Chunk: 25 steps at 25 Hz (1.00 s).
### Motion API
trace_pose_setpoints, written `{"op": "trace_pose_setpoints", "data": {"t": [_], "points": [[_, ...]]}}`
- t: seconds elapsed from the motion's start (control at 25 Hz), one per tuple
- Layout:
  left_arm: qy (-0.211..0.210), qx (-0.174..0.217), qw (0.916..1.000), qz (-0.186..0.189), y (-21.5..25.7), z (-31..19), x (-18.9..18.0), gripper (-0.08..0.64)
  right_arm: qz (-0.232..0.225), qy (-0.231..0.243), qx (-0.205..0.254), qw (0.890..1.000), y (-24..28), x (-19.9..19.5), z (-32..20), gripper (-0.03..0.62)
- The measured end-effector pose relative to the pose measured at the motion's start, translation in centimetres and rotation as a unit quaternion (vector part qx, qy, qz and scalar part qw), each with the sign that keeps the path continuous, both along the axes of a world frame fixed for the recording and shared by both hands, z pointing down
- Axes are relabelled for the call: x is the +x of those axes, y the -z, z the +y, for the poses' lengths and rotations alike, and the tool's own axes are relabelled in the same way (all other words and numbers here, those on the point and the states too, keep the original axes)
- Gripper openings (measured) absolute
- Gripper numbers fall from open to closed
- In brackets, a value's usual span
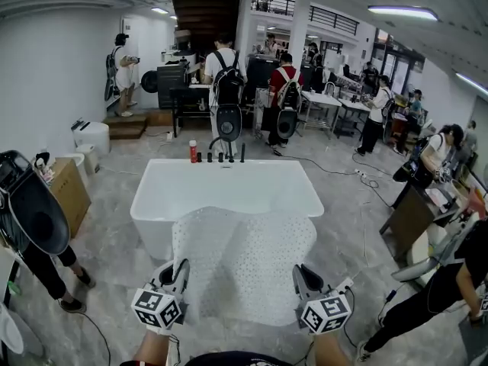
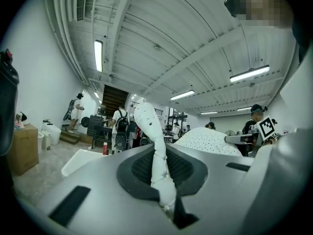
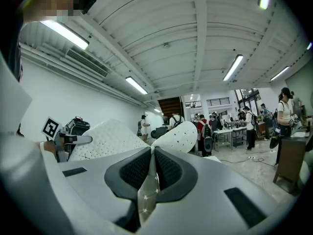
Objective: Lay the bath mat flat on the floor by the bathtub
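Mat [image 1: 244, 258] draped off bathtub [image 1: 229, 189]; L gripper [image 1: 180, 271] + R gripper [image 1: 303, 276] jaws clamped on it.

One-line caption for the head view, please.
Left tongs and right tongs each clamp a near corner of the white mat, held out before the bathtub.

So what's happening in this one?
A person holds up a white perforated bath mat, with the left gripper and the right gripper each clamped shut on its near edge. The mat is spread in the air in front of the white bathtub, not yet laid on the floor.
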<state>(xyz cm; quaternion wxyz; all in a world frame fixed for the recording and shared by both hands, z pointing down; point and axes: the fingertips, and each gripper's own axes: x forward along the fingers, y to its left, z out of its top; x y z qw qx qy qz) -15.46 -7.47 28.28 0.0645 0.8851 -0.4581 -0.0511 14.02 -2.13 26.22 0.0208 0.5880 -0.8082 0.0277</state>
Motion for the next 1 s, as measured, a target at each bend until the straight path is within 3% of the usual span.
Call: {"op": "trace_pose_setpoints", "data": {"t": [0.4, 1.0], "points": [[0.007, -0.008, 0.9999, -0.001, -1.5, -4.4, -4.6, 0.028, 0.005, -0.009, -0.022, 1.0, -1.7, -4.2, -4.7, 0.043], [0.015, -0.028, 0.999, 0.031, -3.4, -8.2, -9.0, 0.028, 0.019, -0.018, -0.039, 0.999, -2.0, -7.9, -8.5, 0.048]]}}
